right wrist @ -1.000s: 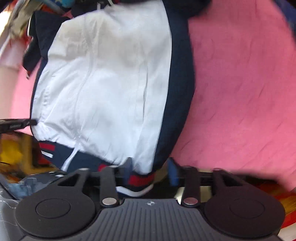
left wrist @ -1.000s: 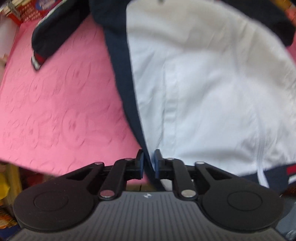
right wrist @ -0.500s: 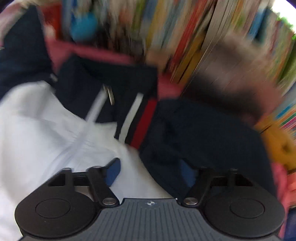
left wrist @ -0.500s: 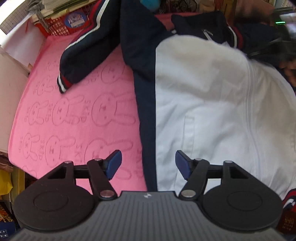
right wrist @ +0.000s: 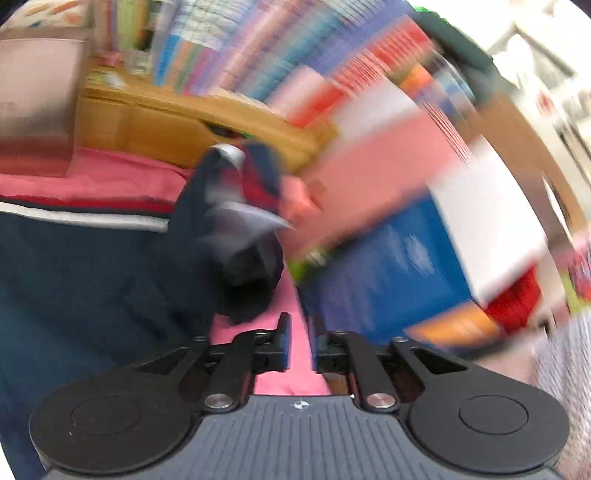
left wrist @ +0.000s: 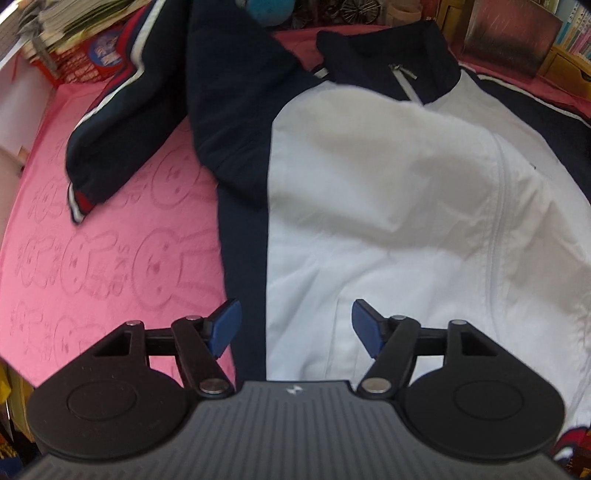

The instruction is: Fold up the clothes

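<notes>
Pink bunny-embossed towel (left wrist: 110, 258) carries one white-and-navy zip jacket (left wrist: 388, 206); no readable writing. Left gripper (left wrist: 295, 325), just opened, gapes empty above it; right gripper (right wrist: 299, 347) nearly together, empty.

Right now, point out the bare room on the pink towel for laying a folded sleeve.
Free: the pink towel left of the jacket, between its navy side and the left edge, below the sleeve cuff. Crowded: the far edge, by the red basket and stacked papers.
</notes>
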`<move>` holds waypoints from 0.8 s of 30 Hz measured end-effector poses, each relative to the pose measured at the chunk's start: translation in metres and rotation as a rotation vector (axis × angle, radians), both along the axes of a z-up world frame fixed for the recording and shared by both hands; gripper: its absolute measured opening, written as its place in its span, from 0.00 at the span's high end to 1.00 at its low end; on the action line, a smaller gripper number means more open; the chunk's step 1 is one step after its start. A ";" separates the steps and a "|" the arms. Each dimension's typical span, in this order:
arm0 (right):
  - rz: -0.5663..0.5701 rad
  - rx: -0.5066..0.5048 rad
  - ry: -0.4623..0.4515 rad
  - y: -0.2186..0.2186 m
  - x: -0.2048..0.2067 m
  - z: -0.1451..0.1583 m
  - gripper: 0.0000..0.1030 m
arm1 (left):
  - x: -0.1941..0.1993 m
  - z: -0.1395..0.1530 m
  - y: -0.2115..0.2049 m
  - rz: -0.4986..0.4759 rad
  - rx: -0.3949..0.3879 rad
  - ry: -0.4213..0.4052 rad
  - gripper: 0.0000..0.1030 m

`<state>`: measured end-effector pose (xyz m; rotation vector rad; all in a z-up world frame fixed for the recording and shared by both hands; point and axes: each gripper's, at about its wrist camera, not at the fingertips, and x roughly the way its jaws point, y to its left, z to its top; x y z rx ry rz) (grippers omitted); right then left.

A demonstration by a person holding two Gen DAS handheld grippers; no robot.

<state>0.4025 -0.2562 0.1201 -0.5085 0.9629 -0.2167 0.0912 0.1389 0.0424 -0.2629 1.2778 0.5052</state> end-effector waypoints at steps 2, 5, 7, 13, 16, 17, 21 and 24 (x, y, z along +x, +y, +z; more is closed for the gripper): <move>0.028 0.074 -0.051 -0.001 -0.022 0.019 0.31 | 0.006 -0.004 0.003 -0.006 0.005 0.003 0.31; 0.254 0.212 -0.092 0.043 -0.049 0.033 0.19 | 0.011 -0.016 0.008 -0.005 0.005 0.027 0.31; 0.474 0.319 -0.058 0.087 -0.058 0.031 0.14 | 0.011 -0.024 0.012 0.004 -0.005 0.049 0.31; 0.808 0.520 0.071 0.246 -0.011 -0.035 0.10 | 0.004 -0.042 0.018 0.034 -0.022 0.084 0.31; 0.771 0.494 0.149 0.292 0.014 -0.064 0.18 | 0.003 -0.045 0.022 0.055 -0.043 0.088 0.30; 0.753 0.474 0.150 0.296 0.013 -0.067 0.31 | 0.003 -0.046 0.023 0.061 -0.046 0.086 0.30; 0.684 0.395 0.152 0.310 0.010 -0.077 0.92 | 0.005 -0.048 0.027 0.076 -0.060 0.078 0.26; 0.696 0.308 0.056 0.313 0.008 -0.065 0.94 | 0.008 -0.052 0.028 0.077 -0.081 0.070 0.25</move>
